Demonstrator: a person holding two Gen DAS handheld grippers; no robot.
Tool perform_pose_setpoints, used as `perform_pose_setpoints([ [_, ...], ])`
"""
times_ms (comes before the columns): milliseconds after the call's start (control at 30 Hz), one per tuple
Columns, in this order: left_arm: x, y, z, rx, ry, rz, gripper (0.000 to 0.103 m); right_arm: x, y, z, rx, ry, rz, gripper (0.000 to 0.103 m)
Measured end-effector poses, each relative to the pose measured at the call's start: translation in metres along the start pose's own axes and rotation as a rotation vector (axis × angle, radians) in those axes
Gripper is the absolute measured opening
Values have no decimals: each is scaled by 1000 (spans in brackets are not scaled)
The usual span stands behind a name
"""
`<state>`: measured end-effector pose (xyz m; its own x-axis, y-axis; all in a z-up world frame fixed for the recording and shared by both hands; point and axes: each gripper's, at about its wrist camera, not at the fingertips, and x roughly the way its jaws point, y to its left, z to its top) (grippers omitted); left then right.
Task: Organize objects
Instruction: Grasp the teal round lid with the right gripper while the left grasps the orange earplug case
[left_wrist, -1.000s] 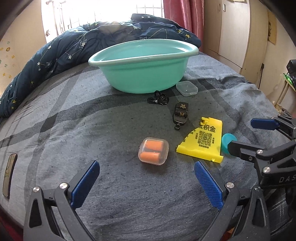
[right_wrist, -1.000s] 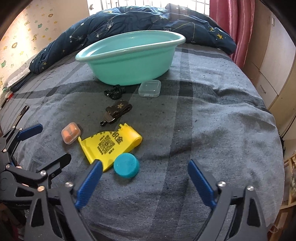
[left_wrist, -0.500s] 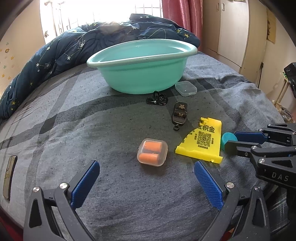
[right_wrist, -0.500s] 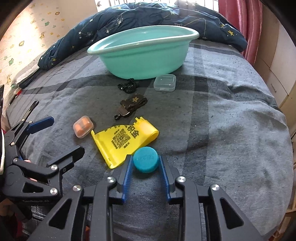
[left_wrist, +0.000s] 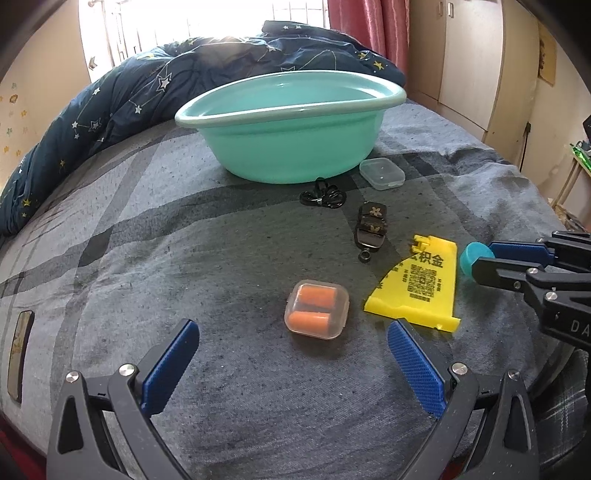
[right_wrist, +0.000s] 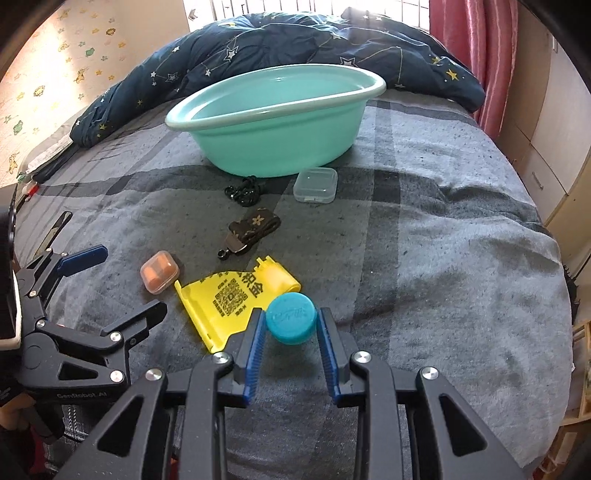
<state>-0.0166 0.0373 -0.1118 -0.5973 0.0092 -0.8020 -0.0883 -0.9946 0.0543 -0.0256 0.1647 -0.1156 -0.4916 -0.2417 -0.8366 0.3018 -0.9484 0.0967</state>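
Observation:
My right gripper (right_wrist: 290, 325) is shut on a blue round cap (right_wrist: 291, 319) and holds it slightly above the grey bedspread; the cap also shows in the left wrist view (left_wrist: 474, 256). My left gripper (left_wrist: 291, 350) is open and empty, just in front of a clear case with orange earplugs (left_wrist: 317, 308). On the bed lie a yellow plastic stand with a QR code (left_wrist: 421, 284), a brown key fob (left_wrist: 371, 229), a black cord (left_wrist: 324, 197) and a clear small box (left_wrist: 382, 173). A teal basin (left_wrist: 291, 125) stands behind them.
A dark blue star-patterned duvet (right_wrist: 295, 48) is bunched behind the basin. A phone-like object (left_wrist: 20, 354) lies at the bed's left edge. Wardrobes (left_wrist: 472, 59) stand to the right, beyond the bed's edge.
My right gripper moved in over the blue cap, closed on it and lifted it a little. My left gripper stayed open and shifted only slightly.

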Motion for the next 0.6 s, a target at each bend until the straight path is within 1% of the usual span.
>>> perform_pose_setpoints([
  [200, 8, 6, -1, -13, 23, -11, 103, 6, 0, 4, -4, 11, -4, 30],
  [300, 9, 7, 0, -21, 17, -27, 100, 8, -1, 7, -5, 11, -5, 30],
  [333, 9, 7, 1, -21, 15, -34, 96, 9, -1, 8, -6, 12, -7, 30],
  [400, 11, 7, 2, -15, 19, -38, 87, 10, -1, 9, -5, 12, -7, 30],
  [433, 11, 6, 3, -13, 21, -43, 79, 10, -1, 10, -5, 12, -7, 30],
  [467, 12, 6, 3, -12, 24, -49, 75, 10, -1, 10, -5, 12, -8, 30],
  [500, 12, 5, 3, -10, 26, -54, 73, 10, -1, 10, -5, 12, -8, 30],
  [533, 12, 5, 3, -9, 25, -62, 68, 10, -1, 11, -5, 12, -8, 30],
  [567, 12, 5, 4, -7, 22, -72, 54, 10, -2, 11, -4, 12, -8, 30],
  [600, 12, 6, 5, -7, 17, -82, 43, 10, -1, 12, -5, 13, -8, 30],
])
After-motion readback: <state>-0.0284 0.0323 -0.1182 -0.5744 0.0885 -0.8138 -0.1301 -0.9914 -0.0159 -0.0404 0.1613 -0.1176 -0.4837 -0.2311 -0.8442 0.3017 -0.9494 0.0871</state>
